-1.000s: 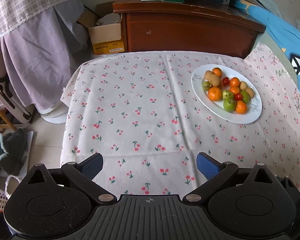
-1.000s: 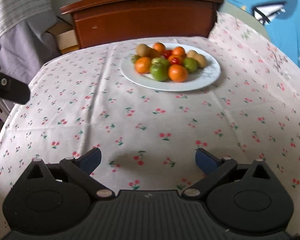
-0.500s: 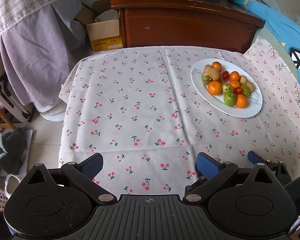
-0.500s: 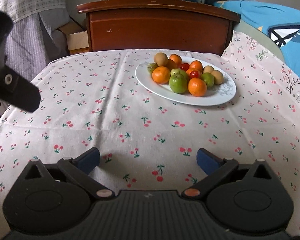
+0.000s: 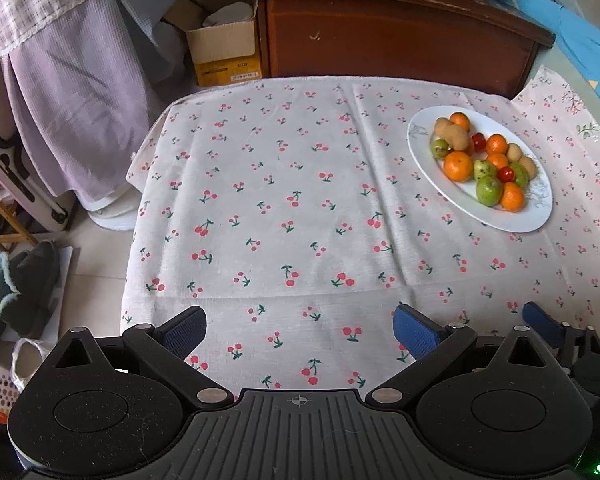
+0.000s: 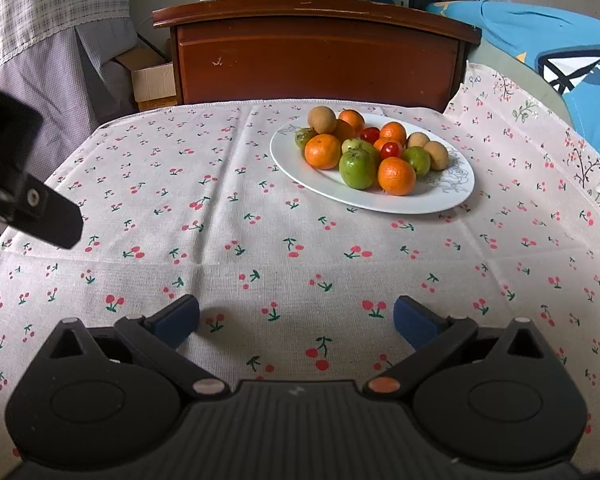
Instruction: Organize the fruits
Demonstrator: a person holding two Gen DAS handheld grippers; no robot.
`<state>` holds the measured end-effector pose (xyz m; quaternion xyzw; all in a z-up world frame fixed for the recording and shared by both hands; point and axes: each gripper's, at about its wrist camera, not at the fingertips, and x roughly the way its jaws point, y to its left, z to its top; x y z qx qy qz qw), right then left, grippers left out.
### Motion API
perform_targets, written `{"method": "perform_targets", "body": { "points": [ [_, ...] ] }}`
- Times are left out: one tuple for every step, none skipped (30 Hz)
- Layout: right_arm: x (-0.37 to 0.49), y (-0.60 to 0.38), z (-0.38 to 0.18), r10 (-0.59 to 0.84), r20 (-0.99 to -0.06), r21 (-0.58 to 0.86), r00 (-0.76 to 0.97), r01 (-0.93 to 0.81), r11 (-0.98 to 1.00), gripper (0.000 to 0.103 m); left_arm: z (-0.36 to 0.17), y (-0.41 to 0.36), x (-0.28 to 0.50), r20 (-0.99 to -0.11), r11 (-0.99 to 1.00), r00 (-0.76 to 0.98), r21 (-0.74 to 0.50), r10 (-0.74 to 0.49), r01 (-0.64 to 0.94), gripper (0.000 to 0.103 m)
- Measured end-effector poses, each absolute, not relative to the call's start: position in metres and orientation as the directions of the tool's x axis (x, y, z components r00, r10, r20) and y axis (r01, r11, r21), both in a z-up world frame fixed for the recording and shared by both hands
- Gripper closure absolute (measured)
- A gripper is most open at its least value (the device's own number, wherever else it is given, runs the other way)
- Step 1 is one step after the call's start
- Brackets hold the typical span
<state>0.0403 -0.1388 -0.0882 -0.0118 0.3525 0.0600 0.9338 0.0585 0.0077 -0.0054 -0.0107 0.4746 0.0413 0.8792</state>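
Compared with one second ago, both views have drawn away from the fruit: the white oval plate (image 6: 452, 196) is now smaller and further ahead of the right hand-held gripper (image 6: 296, 316), and more of the cherry-print cloth on the worktop (image 5: 284, 208) lies between them. In the left view, the plate (image 5: 424, 152) sits far ahead and to the right of the left hand-held gripper (image 5: 300, 324), and the blue tip of the right tool, which was not seen one second ago, shows at the lower right edge, just beside the left one. Both hand-held grippers have their fingers wide apart and hold nothing. All the fruit that I can see lies together in one pile on the plate: tangerines (image 6: 322, 151), green fruits (image 6: 356, 168), small red tomatoes (image 6: 390, 149) and brown round fruits (image 6: 322, 119), mixed and touching each other; no fruit lies on the cloth. My judgement is that this backing off fits two cases: the fruits were gathered on the plate and the tools now retreat, or the person only takes a position before sorting the pile by kind. The pictures do not settle which one, so I only say that the fruit is on the plate and both tools are free
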Motion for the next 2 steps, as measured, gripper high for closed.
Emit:
{"method": "perform_targets", "body": {
  "points": [
    [0.0403,-0.1388,-0.0883,0.104,-0.659,0.020,0.745,-0.120,0.993,0.001,-0.0071,0.0076,0.0599,-0.836,0.996,0.544,0.022,0.065,-0.084,0.003],
    [0.0404,-0.1387,-0.0882,0.104,-0.660,0.021,0.744,-0.120,0.993,0.001,-0.0097,0.0079,0.0620,-0.838,0.996,0.542,0.025,0.068,-0.087,0.003]
  ]
}}
